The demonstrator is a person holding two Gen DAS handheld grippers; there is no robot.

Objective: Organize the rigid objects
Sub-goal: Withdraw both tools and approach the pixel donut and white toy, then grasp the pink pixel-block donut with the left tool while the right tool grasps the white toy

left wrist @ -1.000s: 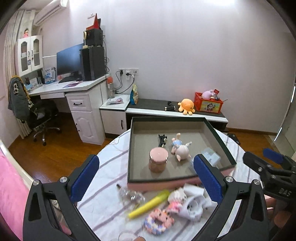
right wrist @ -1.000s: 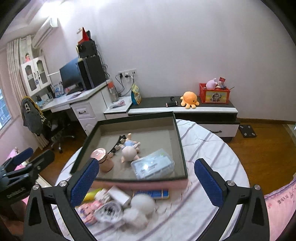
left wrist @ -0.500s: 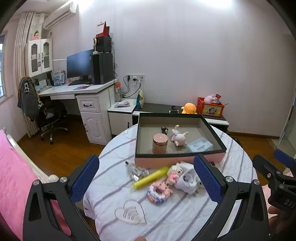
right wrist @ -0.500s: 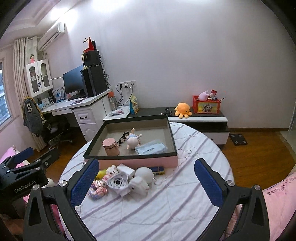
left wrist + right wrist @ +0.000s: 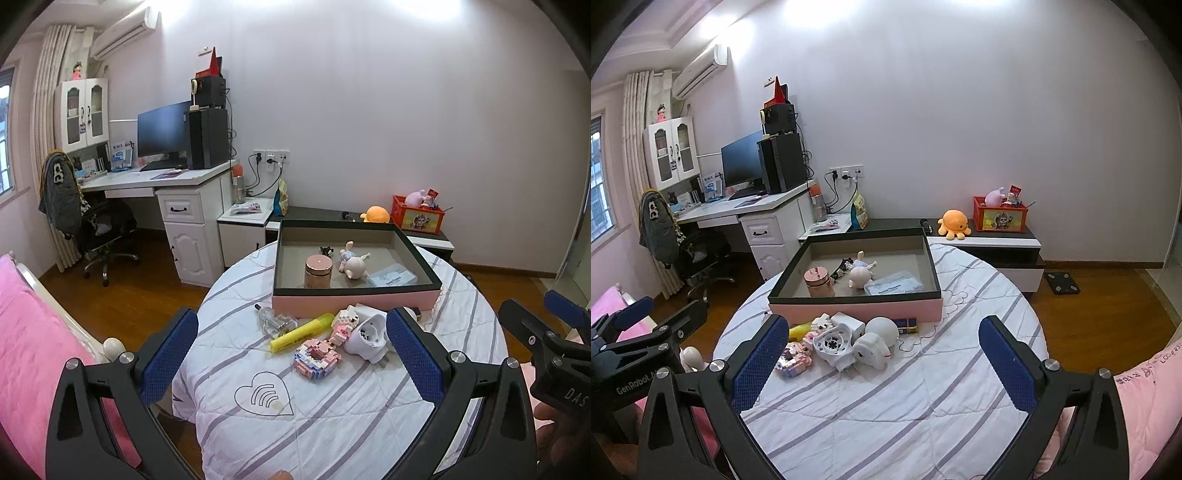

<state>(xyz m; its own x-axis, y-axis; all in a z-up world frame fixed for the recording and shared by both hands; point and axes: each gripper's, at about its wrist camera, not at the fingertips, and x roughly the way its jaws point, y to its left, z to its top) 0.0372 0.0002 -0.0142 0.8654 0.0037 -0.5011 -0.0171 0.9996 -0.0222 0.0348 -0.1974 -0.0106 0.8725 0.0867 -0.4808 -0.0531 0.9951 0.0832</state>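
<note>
A pink box with a dark rim (image 5: 354, 298) (image 5: 855, 308) sits at the far side of a round table with a striped cloth (image 5: 332, 406) (image 5: 923, 398). Inside it are a pink-lidded jar (image 5: 318, 271), a small doll (image 5: 352, 260) and a clear packet (image 5: 393, 277). In front of the box lie a yellow marker (image 5: 301, 332), a small glass bottle (image 5: 273, 319), a pink block toy (image 5: 317, 358) and a white plug-like device (image 5: 367, 334) (image 5: 833, 343). My left gripper (image 5: 291, 365) and right gripper (image 5: 882, 363) are both open and empty, held back above the table's near side.
A white desk with a monitor (image 5: 162, 136) and an office chair (image 5: 99, 229) stand at the left. A low cabinet with an orange plush (image 5: 955, 221) and a red crate (image 5: 999, 218) stands behind the table. Pink bedding (image 5: 33, 350) lies at the near left.
Both grippers have pulled back and up from the box, so the whole table now shows. Both stay open and empty.
</note>
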